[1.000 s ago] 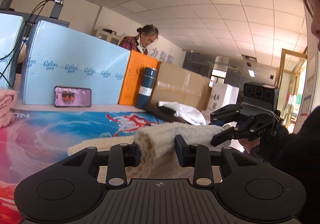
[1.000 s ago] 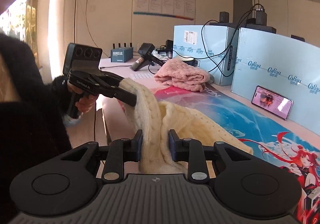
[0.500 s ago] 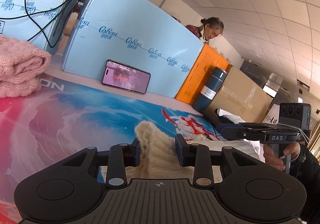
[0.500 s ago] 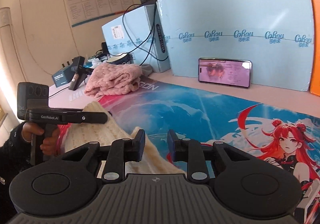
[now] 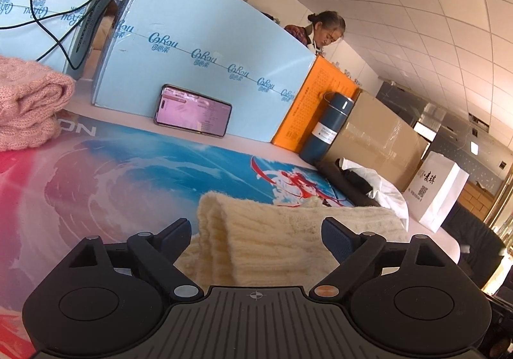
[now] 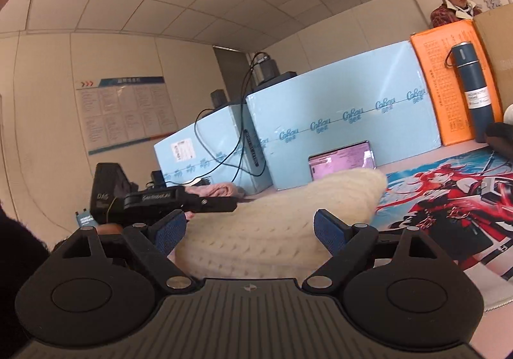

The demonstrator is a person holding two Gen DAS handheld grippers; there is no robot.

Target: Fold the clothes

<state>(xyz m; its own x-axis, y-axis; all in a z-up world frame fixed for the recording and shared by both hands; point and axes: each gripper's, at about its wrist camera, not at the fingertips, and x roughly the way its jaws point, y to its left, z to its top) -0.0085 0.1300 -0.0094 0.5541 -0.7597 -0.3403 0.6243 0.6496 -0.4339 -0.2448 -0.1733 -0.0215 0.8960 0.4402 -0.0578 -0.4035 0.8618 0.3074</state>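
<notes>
Ceiling tiles and pale walls frame a desk point(image 5: 429, 232) covered by a printed mat point(image 5: 105, 173) showing a red-haired cartoon figure. On the mat, at the near edge, lies a cream knitted sweater point(image 5: 272, 237), folded over on itself so that its ribbed edge stands in a thick roll. The left hand-held gripper point(image 5: 255, 232) is opening, its 2 dark pads spread wide on either side of that roll and pressing on nothing; the sweater sits between them, let go. The right hand-held gripper point(image 6: 248, 227) is opening too, its blue pads clear of the cream knit that bulges up between them. In the right wrist view the left hand-held gripper shows from the side, level just above the sweater. A pink knitted garment point(image 5: 29, 102) rests folded at the far left of the mat. A phone point(image 5: 192, 110) with a lit screen leans against a pale blue box point(image 5: 205, 48), and further right stand an orange box point(image 5: 317, 109), a dark blue flask point(image 5: 327, 128) and a brown carton point(image 5: 378, 147). A person point(image 5: 320, 32) stands behind the boxes.
</notes>
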